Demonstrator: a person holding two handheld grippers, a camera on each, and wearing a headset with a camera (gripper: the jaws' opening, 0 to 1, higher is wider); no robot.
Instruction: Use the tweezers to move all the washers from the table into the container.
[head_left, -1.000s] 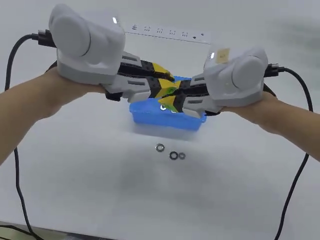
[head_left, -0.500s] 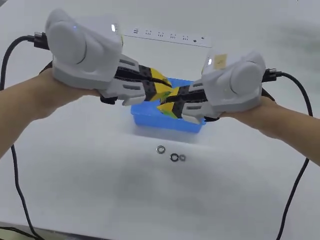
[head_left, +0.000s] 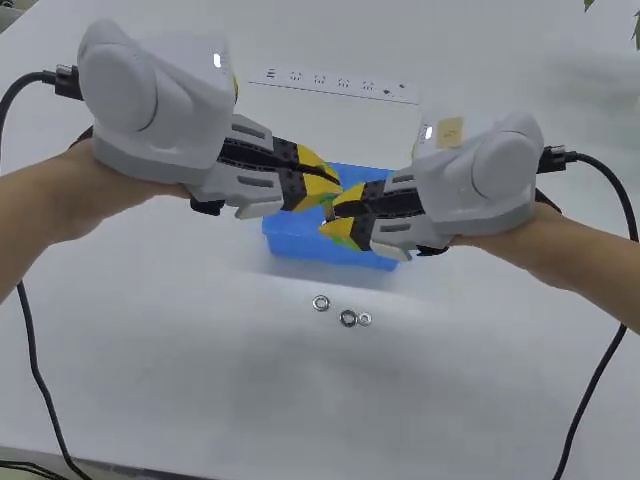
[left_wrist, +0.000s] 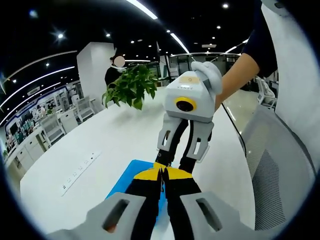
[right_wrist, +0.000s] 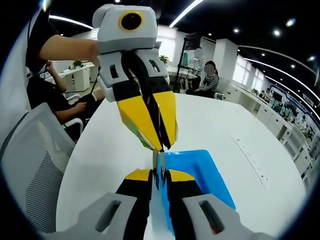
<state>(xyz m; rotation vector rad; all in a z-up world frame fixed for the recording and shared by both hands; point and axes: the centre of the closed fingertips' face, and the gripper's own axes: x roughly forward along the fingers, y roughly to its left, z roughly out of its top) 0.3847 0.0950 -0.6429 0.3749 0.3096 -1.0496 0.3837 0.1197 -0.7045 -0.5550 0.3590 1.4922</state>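
Washers: three, loose on table in a short row in front of container, near its front wall but not touching it. Two lie touching or nearly so, the third a little to their left. None seen in transit.

Container: blue, open-topped, upright. Its inside is mostly hidden in the head view. The strip of floor seen in the right gripper view shows no washer clearly, so the count inside cannot be told.

Tweezers: thin metal prongs above container, standing up from between the jaws of right gripper, which are closed down on them.

Jaws of left gripper: above container, facing the right one and drawn together. The tips meet the far end of the tweezers; whether they pinch it cannot be told.

Power strip: beyond container, not involved.

Status, as judged: at least three washers left to move, task unfinished; the next pickup calls for the tweezers to come down in front of container
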